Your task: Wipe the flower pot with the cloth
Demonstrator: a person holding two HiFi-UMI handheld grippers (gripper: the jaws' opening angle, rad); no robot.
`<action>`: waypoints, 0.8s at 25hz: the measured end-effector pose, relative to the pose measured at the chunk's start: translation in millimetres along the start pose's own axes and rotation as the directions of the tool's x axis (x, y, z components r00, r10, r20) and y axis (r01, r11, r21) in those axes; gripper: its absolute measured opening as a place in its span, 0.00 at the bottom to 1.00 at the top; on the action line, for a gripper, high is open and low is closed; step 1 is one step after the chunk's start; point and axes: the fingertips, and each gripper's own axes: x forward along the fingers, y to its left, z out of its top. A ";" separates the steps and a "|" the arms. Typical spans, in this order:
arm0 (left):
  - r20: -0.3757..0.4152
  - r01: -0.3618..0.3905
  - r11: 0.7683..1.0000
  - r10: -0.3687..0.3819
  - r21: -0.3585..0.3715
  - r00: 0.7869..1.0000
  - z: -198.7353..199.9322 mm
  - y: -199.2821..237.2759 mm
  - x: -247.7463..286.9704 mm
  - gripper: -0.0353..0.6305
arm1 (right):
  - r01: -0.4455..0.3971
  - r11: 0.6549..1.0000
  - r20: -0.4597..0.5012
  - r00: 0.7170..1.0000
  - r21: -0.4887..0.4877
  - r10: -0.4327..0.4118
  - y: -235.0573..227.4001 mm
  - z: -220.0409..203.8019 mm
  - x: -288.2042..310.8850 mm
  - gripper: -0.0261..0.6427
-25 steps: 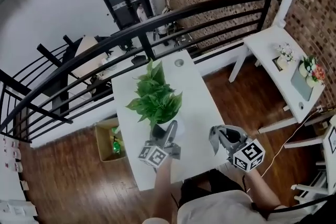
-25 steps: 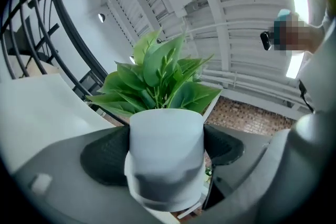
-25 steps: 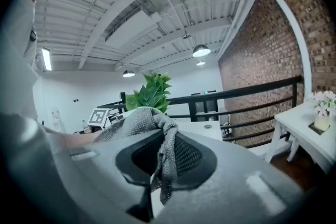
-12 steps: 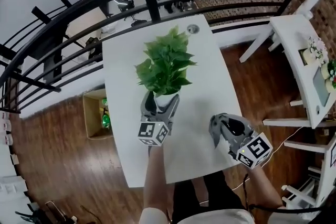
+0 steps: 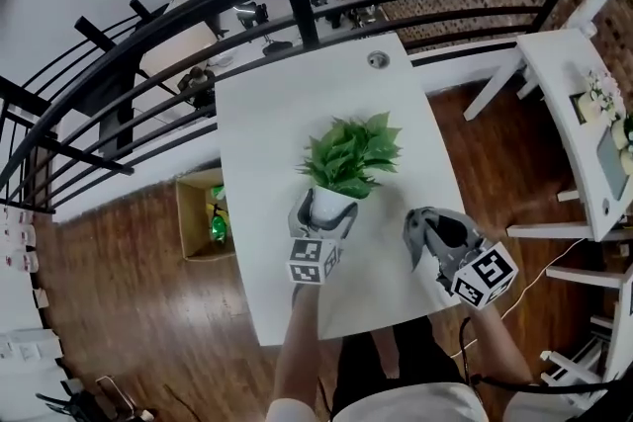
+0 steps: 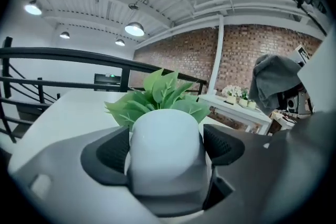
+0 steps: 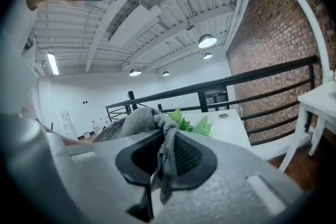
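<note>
— So, head view first: how far along are we?

— Hardly begun, I'd say. The left gripper is clamped on the white flower pot, over the near part of the white table. Whether the pot's base touches the top I can't tell. The right gripper is pinched on the grey cloth, near the pot but apart from it. Nothing is being wiped yet, so the whole wipe is left.

— And the left gripper view?

— Both jaws press the pot's sides, with green leaves beyond it and the cloth hanging off to the right.

— Right gripper view?

— Jaws closed on a fold of cloth, the rest bunched above them. Leaves show behind.

— What's changed from a second ago?

— The leaves looked larger and nearer the camera then. The pot and left gripper have come down toward the table, and the right gripper has sunk a little too. Both grips are unchanged.
</note>
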 end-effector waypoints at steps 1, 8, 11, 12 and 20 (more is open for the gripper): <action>-0.048 0.002 1.000 -0.002 0.012 0.999 -2.6 0.1 0.1 0.76 | -0.001 1.000 0.003 1.000 0.005 0.001 3.3 0.8 -1.0 0.06; -0.400 0.106 0.991 -0.064 0.086 0.914 -11.2 -7.3 2.6 0.94 | -0.014 0.999 -0.002 1.000 0.043 0.014 23.3 -0.5 -14.2 0.06; -0.635 0.196 0.980 -0.138 0.022 0.760 -33.3 -17.3 8.0 1.00 | -0.017 0.999 -0.001 1.000 0.048 0.017 28.1 0.7 -19.8 0.06; -0.707 0.214 0.976 -0.133 0.027 0.695 -42.5 -15.5 8.9 1.00 | -0.018 0.999 0.002 1.000 0.048 0.018 30.6 2.1 -21.3 0.06; -0.885 0.267 0.964 -0.116 0.010 0.451 -70.7 -2.3 6.0 0.91 | -0.028 0.999 -0.001 1.000 0.045 0.028 51.4 0.1 -28.2 0.06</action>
